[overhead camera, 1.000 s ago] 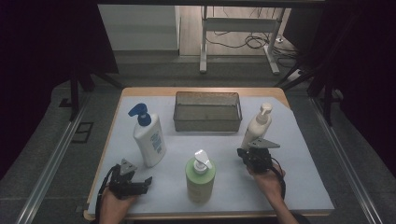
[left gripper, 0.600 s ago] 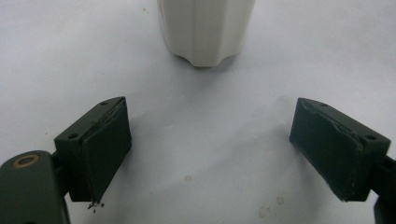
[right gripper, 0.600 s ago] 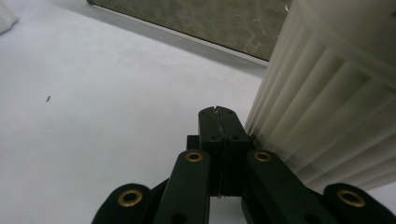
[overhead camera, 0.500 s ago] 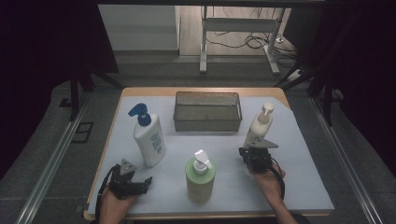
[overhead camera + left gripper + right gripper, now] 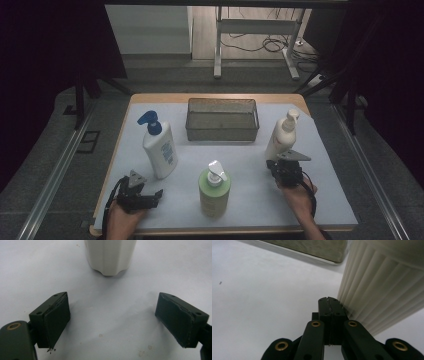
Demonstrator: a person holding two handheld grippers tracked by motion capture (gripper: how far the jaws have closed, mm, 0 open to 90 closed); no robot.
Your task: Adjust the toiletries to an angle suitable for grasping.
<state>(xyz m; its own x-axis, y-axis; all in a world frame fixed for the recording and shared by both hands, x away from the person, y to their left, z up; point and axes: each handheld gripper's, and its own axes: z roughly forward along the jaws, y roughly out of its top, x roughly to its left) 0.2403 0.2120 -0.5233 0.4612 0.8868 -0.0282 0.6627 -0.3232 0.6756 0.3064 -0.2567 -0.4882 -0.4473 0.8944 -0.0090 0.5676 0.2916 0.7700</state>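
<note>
Three pump bottles stand on the white sheet: a white one with a blue pump at left, a green one with a white pump at front centre, and a ribbed cream one at right. My right gripper sits just in front of the cream bottle. Its jaws are shut on nothing, with the tips right beside the bottle's ribbed side. My left gripper lies low at the front left, pointing right. It is open, and a pale bottle base stands ahead of it.
A metal mesh basket stands at the back centre, and its corner shows just beyond the right gripper. The wooden table edge borders the sheet. Dark curtains and a table frame lie beyond.
The right gripper has edged slightly toward the right and nearer, beside the cream bottle. The left gripper and the bottles have stayed put.
</note>
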